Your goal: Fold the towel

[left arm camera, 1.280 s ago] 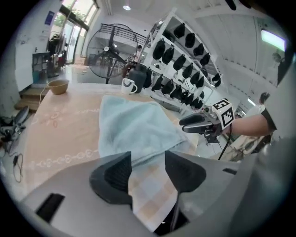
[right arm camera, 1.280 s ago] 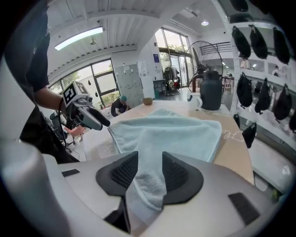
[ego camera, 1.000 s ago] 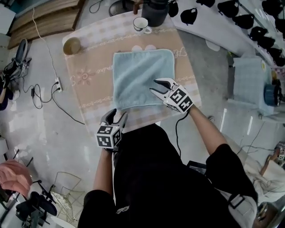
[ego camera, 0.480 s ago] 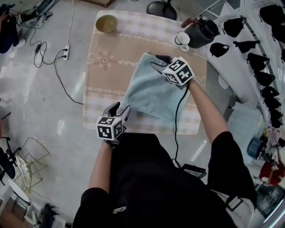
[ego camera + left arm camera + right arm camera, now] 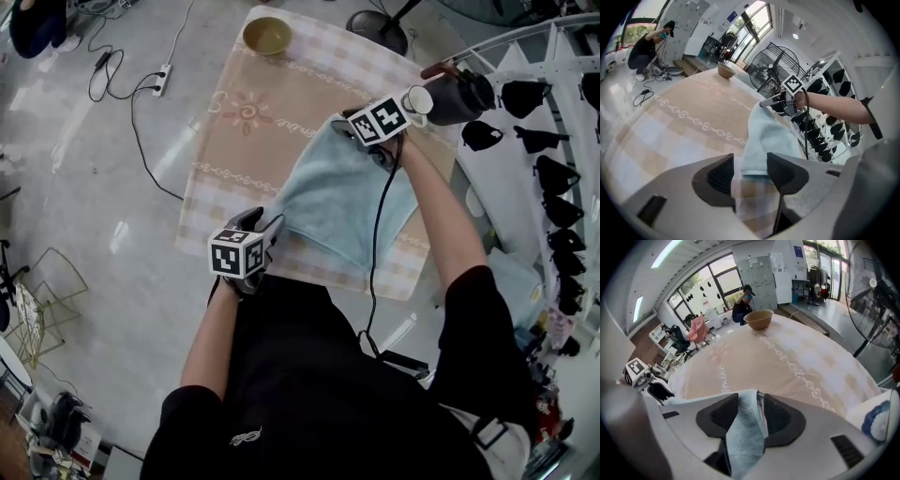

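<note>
**Head view.** The towel (image 5: 342,202) lies on the table (image 5: 234,141), stretched between the two tools. The right tongs (image 5: 345,127) are at its far corner, apparently setting that corner down to complete a fold. The left tongs (image 5: 267,225) are at the near corner, probably to anchor it. A cup (image 5: 419,98) and a dark jug (image 5: 464,92) stand just beyond the right tongs and crowd that side. A bowl (image 5: 266,35) is well apart.

**Left gripper view.** The jaws stand apart. The towel's near edge lies just ahead of them and is not pinched.

**Right gripper view.** The jaws have just been opening. Towel cloth hangs loosely between them.
</note>
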Demonstrator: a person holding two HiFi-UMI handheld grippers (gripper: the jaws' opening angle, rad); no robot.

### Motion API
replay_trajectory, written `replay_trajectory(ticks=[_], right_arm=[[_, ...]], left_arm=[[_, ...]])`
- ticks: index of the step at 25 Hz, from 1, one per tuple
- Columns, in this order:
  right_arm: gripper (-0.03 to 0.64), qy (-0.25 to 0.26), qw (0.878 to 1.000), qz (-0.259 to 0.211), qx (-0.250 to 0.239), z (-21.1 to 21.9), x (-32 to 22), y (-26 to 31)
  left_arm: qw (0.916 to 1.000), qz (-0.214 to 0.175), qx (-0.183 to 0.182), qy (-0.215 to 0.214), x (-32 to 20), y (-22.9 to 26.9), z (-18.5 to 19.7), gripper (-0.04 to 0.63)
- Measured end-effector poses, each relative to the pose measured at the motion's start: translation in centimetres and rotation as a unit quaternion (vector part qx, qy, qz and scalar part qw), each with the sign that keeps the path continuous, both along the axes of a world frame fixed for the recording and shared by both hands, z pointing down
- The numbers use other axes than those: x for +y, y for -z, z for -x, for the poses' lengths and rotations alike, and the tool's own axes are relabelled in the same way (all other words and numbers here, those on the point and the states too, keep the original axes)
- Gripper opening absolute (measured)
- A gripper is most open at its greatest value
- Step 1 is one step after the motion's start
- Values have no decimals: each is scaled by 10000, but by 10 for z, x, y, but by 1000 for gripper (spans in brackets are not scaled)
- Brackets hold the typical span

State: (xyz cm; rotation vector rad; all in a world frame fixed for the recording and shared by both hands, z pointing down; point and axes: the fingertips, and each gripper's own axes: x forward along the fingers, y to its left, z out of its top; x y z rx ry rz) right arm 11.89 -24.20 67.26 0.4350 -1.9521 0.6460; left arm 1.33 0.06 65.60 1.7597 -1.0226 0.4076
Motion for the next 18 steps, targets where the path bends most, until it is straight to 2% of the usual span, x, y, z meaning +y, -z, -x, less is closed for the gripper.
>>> replay_trajectory(ticks=[2, 4, 5, 7, 10, 14, 18], right_arm=[[154, -224, 9996, 184, -59, 1, 1, -1], [37, -329, 9993, 139, -113, 2, -2, 1], [35, -298, 9994, 68, -131, 3, -3, 3], [31, -169, 9997, -104, -136, 7, -5, 8], [28, -188, 9986, -401, -278, 19, -15, 21], [28, -294, 9941, -773, -707, 49, -34, 42], [28, -133, 9882, -1051, -1108, 88, -41, 61]], left_arm=[[9996, 177, 225, -28, 1, -5, -7, 207], [9989, 276, 349, -115, 2, -7, -12, 185], [9991, 252, 277, -175, 2, -7, -11, 161], [9996, 158, 102, -200, 3, -4, -3, 57], [9999, 66, 112, -16, 3, 4, 14, 43], [9994, -199, -208, 203, -2, 16, 57, 41], [9968, -495, -445, 451, -7, 38, 95, 41]])
